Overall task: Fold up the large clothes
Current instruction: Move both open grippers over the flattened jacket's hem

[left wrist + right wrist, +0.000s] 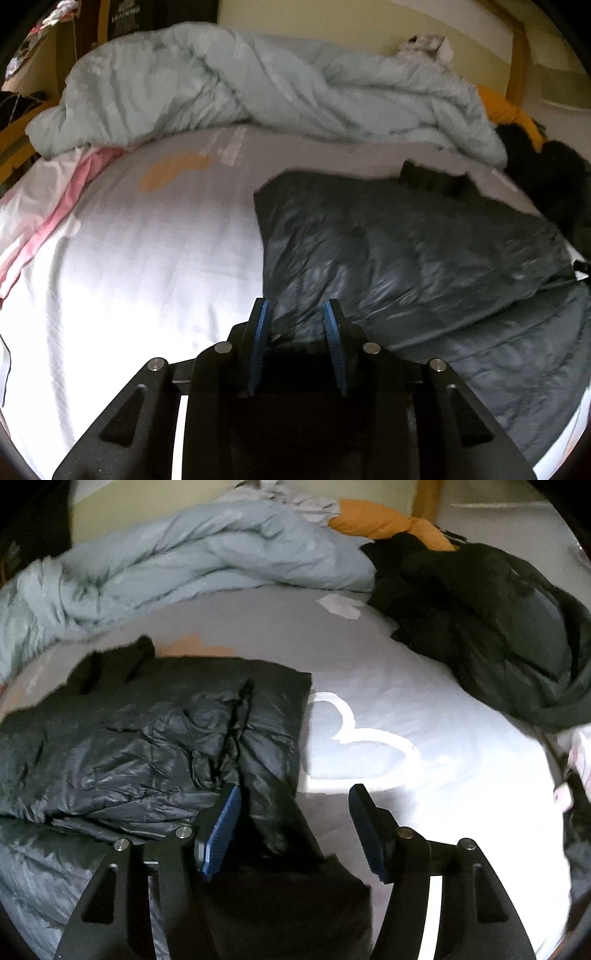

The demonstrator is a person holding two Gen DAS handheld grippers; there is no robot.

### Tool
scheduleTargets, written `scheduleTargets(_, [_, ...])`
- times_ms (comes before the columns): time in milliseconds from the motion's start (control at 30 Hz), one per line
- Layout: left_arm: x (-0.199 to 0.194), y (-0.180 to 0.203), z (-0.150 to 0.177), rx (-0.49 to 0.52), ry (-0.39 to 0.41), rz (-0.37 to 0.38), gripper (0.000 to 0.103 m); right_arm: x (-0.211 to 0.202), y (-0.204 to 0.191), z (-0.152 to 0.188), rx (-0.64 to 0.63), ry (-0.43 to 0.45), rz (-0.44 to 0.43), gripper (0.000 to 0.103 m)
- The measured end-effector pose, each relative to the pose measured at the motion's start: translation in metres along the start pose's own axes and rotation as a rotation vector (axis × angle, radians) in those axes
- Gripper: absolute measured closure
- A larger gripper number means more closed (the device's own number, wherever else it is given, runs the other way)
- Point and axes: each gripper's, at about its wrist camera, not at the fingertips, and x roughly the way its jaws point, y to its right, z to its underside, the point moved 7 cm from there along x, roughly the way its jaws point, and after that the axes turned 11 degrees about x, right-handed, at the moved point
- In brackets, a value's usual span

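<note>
A dark shiny puffer jacket (424, 258) lies partly folded on the white bed sheet (129, 277). It also shows in the right wrist view (140, 746), with its black collar (110, 664) at the far end. My left gripper (298, 314) is partly closed around the jacket's near left edge, and dark fabric sits between its blue pads (260, 339). My right gripper (293, 801) is open, and the jacket's near right corner (273, 827) lies between its fingers without being pinched.
A crumpled pale blue duvet (240, 85) runs along the far side of the bed. A heap of dark clothes (480, 627) and an orange item (388, 520) lie at the far right. A pink cloth (55, 218) lies at the left edge.
</note>
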Motion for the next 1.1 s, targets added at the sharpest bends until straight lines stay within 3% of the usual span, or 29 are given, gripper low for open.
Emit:
scheduleTargets(267, [-0.084,0.026,-0.01,0.056,0.213,-0.014,0.068,-0.087,0.007,0.042,0.002,0.192,-0.121,0.037])
scheduleTargets(333, [-0.106,0.032,-0.012,0.059,0.276,-0.039,0.068,-0.105,0.009,0.048,-0.005,0.236,-0.098,0.036])
scheduleTargets(367, [-0.117,0.036,-0.013,0.055,0.308,-0.047,0.068,-0.117,0.011,0.051,0.002,0.279,-0.09,0.035])
scheduleTargets(433, [-0.134,0.045,-0.015,0.049,0.356,-0.035,0.063,-0.132,0.014,0.056,0.021,0.32,-0.109,0.022])
scheduleTargets(567, [-0.157,0.07,-0.006,0.093,0.413,-0.018,0.054,-0.15,0.019,0.075,0.057,0.34,-0.146,0.02])
scheduleTargets(633, [-0.163,0.084,0.004,0.124,0.421,-0.024,0.044,-0.154,0.023,0.09,0.086,0.342,-0.158,0.017])
scheduleTargets(700, [-0.166,0.095,0.015,0.124,0.423,-0.032,0.023,-0.153,0.025,0.105,0.1,0.349,-0.126,0.017])
scheduleTargets(767, [-0.168,0.103,0.025,0.114,0.411,-0.023,0.008,-0.152,0.025,0.117,0.106,0.325,-0.12,0.017])
scheduleTargets(900, [-0.168,0.116,0.036,0.134,0.397,-0.018,0.001,-0.158,0.018,0.124,0.066,0.335,-0.142,0.016])
scheduleTargets(1000, [-0.165,0.12,0.044,0.126,0.378,-0.004,0.001,-0.164,0.016,0.127,0.047,0.377,-0.098,0.014])
scheduleTargets(1100, [-0.158,0.124,0.055,0.129,0.34,0.003,0.001,-0.166,0.015,0.13,0.052,0.374,-0.117,0.01])
